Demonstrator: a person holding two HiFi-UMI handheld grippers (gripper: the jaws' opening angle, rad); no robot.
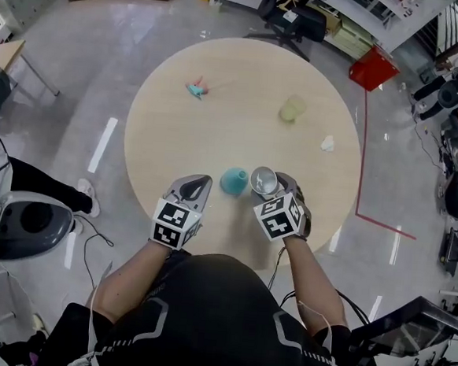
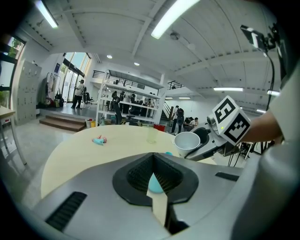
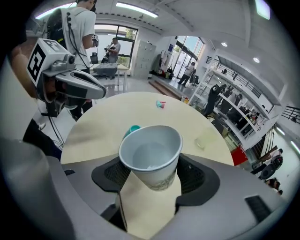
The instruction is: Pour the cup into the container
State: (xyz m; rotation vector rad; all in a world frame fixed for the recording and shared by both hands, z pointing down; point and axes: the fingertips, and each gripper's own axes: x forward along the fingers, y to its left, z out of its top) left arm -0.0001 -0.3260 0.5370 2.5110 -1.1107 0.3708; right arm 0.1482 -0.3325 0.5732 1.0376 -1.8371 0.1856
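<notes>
A white paper cup [image 1: 264,179] is held in my right gripper [image 1: 271,191], whose jaws stand wide and press on its sides. In the right gripper view the cup [image 3: 151,157] leans with its mouth toward a small teal container [image 3: 133,129]; its inside looks pale and I cannot tell what it holds. The teal container [image 1: 234,180] sits on the round table [image 1: 217,130] near the front edge, just left of the cup. My left gripper [image 1: 200,184] is shut with nothing in it, just left of the container, which shows beyond its jaws [image 2: 154,183].
A pale green translucent cup [image 1: 292,108] stands at the table's far right. A small pink and teal toy [image 1: 197,88] lies at the far left, and a white crumpled scrap [image 1: 327,143] at the right. A red bin [image 1: 373,69] and an office chair [image 1: 297,18] stand beyond the table.
</notes>
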